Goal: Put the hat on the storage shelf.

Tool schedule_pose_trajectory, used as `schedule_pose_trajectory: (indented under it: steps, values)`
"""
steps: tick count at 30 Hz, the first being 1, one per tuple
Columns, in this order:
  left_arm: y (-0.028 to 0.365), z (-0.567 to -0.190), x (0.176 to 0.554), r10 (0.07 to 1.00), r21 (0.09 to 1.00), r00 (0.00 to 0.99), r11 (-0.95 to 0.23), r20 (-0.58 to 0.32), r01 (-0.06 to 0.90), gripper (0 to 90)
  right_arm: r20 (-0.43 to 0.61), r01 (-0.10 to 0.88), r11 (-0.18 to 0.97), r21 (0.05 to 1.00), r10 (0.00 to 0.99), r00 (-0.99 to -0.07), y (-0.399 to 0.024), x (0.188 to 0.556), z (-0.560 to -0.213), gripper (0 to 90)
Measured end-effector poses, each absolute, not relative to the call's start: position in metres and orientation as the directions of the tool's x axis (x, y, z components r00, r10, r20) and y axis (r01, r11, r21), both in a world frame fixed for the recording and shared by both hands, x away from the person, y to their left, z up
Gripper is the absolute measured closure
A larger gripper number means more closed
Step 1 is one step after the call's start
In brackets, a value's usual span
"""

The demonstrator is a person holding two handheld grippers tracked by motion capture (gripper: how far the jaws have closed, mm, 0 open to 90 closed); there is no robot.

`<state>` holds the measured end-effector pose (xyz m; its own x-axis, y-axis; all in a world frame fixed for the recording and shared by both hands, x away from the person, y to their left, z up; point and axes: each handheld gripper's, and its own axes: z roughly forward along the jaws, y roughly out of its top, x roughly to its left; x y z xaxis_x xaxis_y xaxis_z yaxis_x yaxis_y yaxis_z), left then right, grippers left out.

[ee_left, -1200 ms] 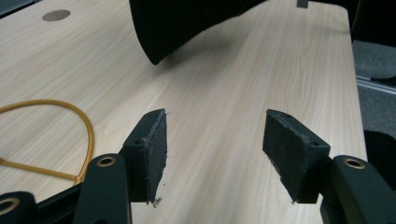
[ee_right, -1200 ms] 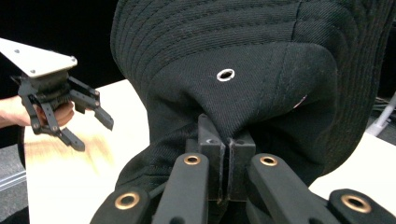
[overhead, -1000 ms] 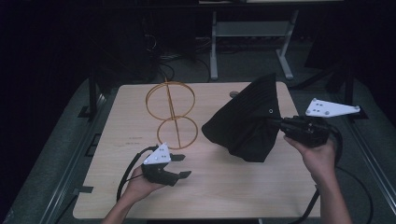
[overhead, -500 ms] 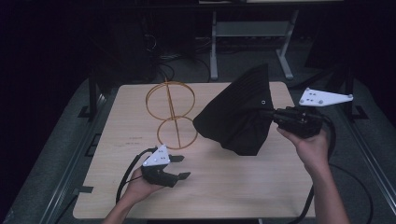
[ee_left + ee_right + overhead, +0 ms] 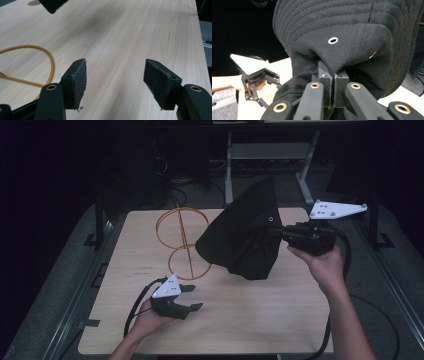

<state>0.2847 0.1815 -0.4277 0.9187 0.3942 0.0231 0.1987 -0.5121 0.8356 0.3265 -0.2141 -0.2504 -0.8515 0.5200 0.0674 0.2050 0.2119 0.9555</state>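
Note:
A black fabric hat [image 5: 240, 232] with a stitched brim and a small metal eyelet hangs in the air over the right half of the table. My right gripper [image 5: 280, 233] is shut on its crown cloth, and the right gripper view has the pinched fabric of the hat [image 5: 342, 45] bunched above the closed pads of my right gripper [image 5: 334, 83]. A gold wire stand [image 5: 183, 242] made of two rings on a post stands left of the hat. My left gripper [image 5: 192, 297] rests low near the table's front left, open and holding nothing. One ring of the wire stand [image 5: 37, 60] lies left of its jaws.
The light wooden table [image 5: 250, 315] has bare surface across its front and right. A metal frame [image 5: 265, 155] stands on the dark floor behind the table. Cables trail from both grippers over the table edges.
My right gripper has carried the hat up and leftward, closer to the wire stand. The left gripper has stayed in place.

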Motion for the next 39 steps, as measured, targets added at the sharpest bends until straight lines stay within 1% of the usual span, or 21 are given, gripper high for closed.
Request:
schedule_pose_trajectory:
  steps: [4,11,20,29,39]
  values:
    - [0.182,-0.429,0.285,0.401,0.844,0.916,-0.501,0.030,0.192,34.2,0.069,0.209,0.221,0.953,0.512,-0.856,-0.207,0.331,-0.245,87.7]
    - [0.181,-0.431,0.285,0.395,0.836,0.918,-0.514,0.030,0.193,33.8,0.064,0.204,0.229,0.952,0.504,-0.861,-0.198,0.337,-0.237,87.6]
    - [0.178,-0.434,0.285,0.387,0.825,0.921,-0.532,0.039,0.189,32.7,0.059,0.186,0.216,0.959,0.490,-0.870,-0.187,0.344,-0.228,87.6]
    - [0.178,-0.435,0.286,0.386,0.823,0.921,-0.537,0.044,0.186,32.7,0.044,0.169,0.229,0.958,0.468,-0.882,-0.171,0.352,-0.217,87.6]
    - [0.178,-0.434,0.286,0.387,0.827,0.921,-0.532,0.044,0.184,32.8,0.045,0.159,0.208,0.965,0.465,-0.884,-0.159,0.363,-0.208,87.6]
